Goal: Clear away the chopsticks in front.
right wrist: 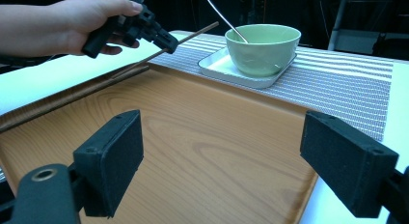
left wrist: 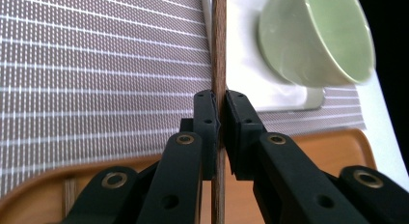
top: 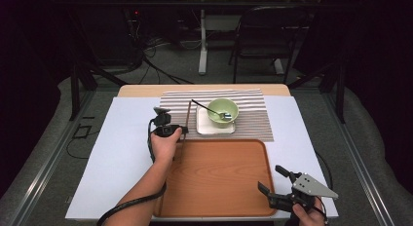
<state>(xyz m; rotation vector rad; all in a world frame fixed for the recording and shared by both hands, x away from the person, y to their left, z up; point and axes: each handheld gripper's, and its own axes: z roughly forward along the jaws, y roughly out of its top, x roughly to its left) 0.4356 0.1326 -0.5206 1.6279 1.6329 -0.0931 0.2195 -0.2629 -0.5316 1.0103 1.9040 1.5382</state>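
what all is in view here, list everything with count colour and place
chopstick: one seen clearly, dark brown, clamped in the left gripper, lifted over the tray's far left edge
bowl: one, pale green, on the small plate
spoon: one, metal, resting in the bowl
small plate: one, white, square, on the placemat
placemat: one, grey and white striped, far side of table
tray: one, wooden, near side
table cover: one, white, under everything
chair: one, dark, behind the table
left gripper: black, shut on chopstick
right gripper: black, open, over tray's near right corner

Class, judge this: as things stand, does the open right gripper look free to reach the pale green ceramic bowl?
Probably yes: the right gripper faces the green bowl across bare wooden tray, nothing between.
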